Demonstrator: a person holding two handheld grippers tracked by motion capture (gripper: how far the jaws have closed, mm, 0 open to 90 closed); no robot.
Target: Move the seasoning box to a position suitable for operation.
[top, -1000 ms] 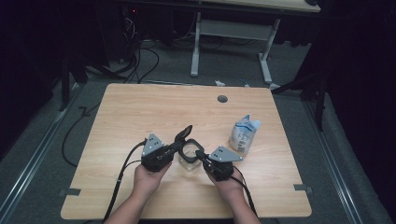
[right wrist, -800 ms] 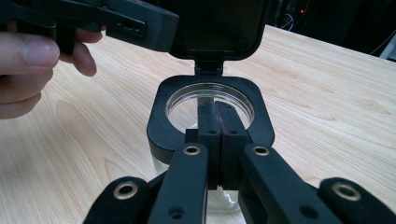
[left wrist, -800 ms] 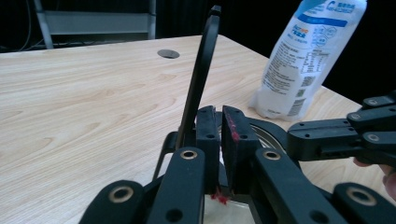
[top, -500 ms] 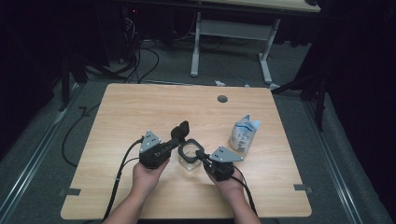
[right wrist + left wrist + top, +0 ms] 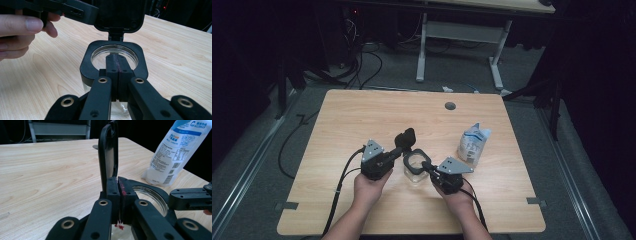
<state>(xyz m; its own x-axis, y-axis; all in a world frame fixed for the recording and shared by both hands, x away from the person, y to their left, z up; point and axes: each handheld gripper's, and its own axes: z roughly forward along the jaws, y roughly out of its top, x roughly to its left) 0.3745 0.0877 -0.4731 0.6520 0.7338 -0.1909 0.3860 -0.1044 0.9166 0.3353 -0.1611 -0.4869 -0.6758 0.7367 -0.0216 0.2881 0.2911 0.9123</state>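
Black jaws on both tools stand fully closed, pad against pad. Right gripper [image 5: 117, 58]: its tips lie across the near side of the jar's collar [image 5: 86, 67] and reach over the glass mouth just beyond them. Left gripper [image 5: 117, 182]: its tips meet at the hinge side of that collar, with the hinged lid [image 5: 107, 157] rising upright immediately past the left pad. The pads hide the contact, so I cannot tell whether either pair has a thin tab or rim nipped between them; neither shows anything bulky in its grasp.

Glass jar [image 5: 414, 167]: stands on the wooden table [image 5: 50, 170] directly between the two sets of fingertips, upright, mouth exposed. What it holds cannot be made out. The person's hand [image 5: 20, 32] on the left tool sits just off to the side of the lid in the right gripper view.

Beyond the right tool's fingertips and apart from the jar stands a white-and-blue pouch [image 5: 473, 142], upright and untouched. Farther off, past both tools, is a round grommet hole [image 5: 450, 106] near the table's far edge.

Judgement: the step in hand is opening the jar, and it appears done, the lid being up and clear of the mouth. The next move likely calls for one tool to let go and travel outward to the pouch while the other steadies the collar; the lid must stay back for pouring.
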